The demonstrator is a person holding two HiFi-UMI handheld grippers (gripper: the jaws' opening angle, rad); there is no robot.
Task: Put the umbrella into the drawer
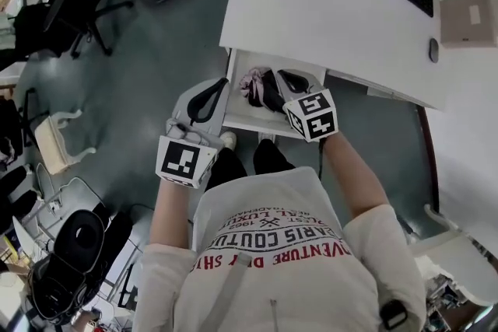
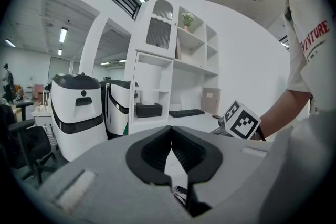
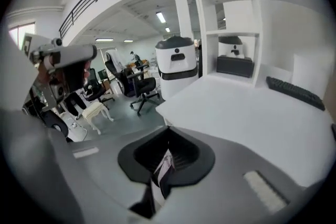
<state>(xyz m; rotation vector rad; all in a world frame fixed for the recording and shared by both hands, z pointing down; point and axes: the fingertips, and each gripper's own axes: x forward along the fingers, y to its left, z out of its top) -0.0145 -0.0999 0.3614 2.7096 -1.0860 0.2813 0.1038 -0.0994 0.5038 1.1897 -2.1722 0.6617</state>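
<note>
Bright, even indoor light, soft shadows, fisheye-curved dark edges

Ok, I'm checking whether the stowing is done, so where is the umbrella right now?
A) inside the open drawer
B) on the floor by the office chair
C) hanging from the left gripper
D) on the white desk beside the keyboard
A: the head view shows the umbrella lying inside the open drawer, which is pulled out from under the white desk.
</note>
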